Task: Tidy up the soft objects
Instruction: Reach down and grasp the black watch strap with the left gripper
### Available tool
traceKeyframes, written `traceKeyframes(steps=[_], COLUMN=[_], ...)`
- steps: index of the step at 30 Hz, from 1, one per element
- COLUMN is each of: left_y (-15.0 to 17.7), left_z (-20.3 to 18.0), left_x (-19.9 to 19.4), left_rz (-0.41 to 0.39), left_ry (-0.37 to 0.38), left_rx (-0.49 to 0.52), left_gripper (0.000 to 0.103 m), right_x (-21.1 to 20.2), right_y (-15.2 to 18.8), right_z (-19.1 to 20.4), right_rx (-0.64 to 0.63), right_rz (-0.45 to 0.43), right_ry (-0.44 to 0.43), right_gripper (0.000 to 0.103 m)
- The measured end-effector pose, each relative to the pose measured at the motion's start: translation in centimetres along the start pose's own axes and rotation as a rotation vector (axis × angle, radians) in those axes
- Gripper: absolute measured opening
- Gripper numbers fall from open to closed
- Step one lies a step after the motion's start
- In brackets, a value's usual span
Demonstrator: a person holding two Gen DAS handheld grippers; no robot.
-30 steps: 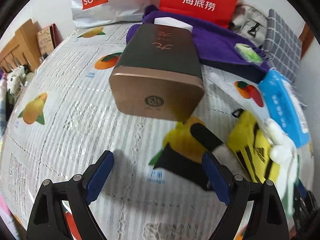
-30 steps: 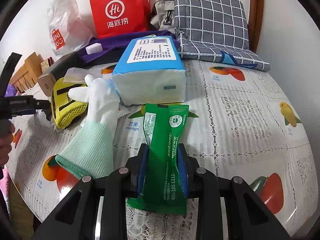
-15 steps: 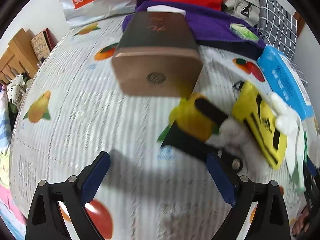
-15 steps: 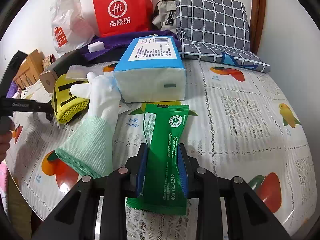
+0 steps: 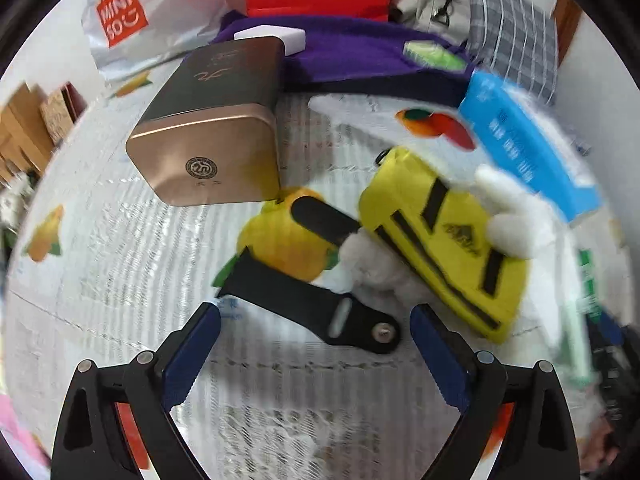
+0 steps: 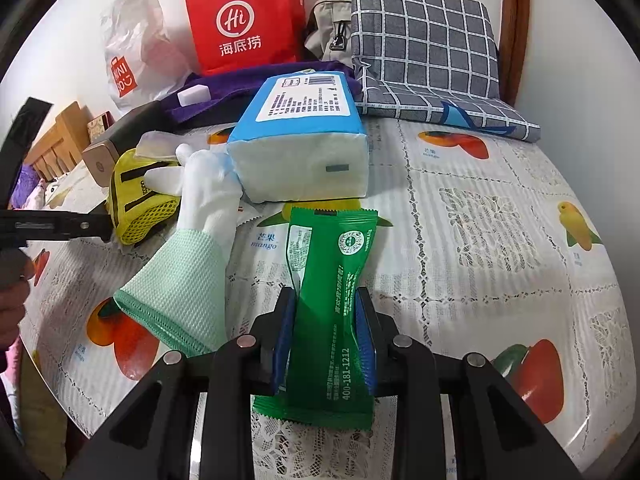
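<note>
My right gripper [image 6: 325, 336] is shut on a green snack packet [image 6: 332, 300], held just above the table. A white and green glove [image 6: 192, 240] lies to its left, its fingers over a yellow mesh pouch [image 6: 138, 204]. A blue tissue pack [image 6: 304, 148] lies behind. My left gripper [image 5: 316, 344] is open and empty, low over the tablecloth, facing a black strap [image 5: 308, 296], the yellow pouch [image 5: 440, 240] and the glove [image 5: 516, 220]. The left gripper also shows in the right wrist view at the left edge [image 6: 86, 226].
A bronze tin box [image 5: 212, 140] lies at left of the pouch. A purple cloth [image 5: 360, 52], a red bag [image 6: 244, 20], a white plastic bag [image 6: 136, 48] and a grey checked cushion [image 6: 428, 48] sit at the back. The table edge is near both grippers.
My left gripper has swung right and closer, from the tin box toward the black strap and yellow pouch. My right gripper keeps hold of the green packet and has barely moved.
</note>
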State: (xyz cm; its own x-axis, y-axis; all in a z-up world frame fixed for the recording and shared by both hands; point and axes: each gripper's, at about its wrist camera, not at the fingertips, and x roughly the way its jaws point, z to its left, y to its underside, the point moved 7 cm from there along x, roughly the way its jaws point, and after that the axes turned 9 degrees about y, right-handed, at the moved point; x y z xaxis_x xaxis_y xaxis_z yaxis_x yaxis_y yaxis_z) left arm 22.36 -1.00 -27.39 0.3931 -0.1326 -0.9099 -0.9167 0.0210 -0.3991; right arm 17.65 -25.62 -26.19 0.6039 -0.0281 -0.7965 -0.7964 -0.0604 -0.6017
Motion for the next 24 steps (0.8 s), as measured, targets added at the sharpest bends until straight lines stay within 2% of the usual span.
traceKeyframes(steps=[5,10,16,18,21,23,24], left_y=[0.9,2.3,1.5,0.8,0.2,-0.3,-0.6], left_z=[2.1,4.7,4.2,4.3,4.4,3.9,3.6], left_x=[-1.0,-2.0,-1.8,-1.3,-1.1,-1.2,-1.2], left_rz=[0.015,0.029,-0.017,-0.025,-0.043,-0.064,-0.064], left_ry=[-0.036,-0.04,0.022,0.001,-0.032,-0.031,-0.018], left_rx=[-0.027,-0.073,-0.073,-0.078,-0.064,-0.041,-0.028], left_gripper=[0.099,0.099,0.095,0.095,0.085,0.059,0.051], right_x=[-0.1,-0.1,-0.3,-0.3,-0.5,-0.4,-0.4], right_y=[0.1,0.2,0.2,0.3,0.4,0.4,0.4], right_z=[-0.1,-0.2,-0.8,-0.9,-1.1,-1.1,-1.0], right_rx=[-0.002,-0.004,0.01,0.01,0.013,0.012,0.01], right_rz=[-0.005,-0.006,0.005,0.007,0.012,0.015,0.015], right_ry=[-0.007,-0.012,-0.005,0.003,0.011,0.015,0.019], right_gripper=[0.029,0.029,0.03,0.029,0.029,0.029,0.029])
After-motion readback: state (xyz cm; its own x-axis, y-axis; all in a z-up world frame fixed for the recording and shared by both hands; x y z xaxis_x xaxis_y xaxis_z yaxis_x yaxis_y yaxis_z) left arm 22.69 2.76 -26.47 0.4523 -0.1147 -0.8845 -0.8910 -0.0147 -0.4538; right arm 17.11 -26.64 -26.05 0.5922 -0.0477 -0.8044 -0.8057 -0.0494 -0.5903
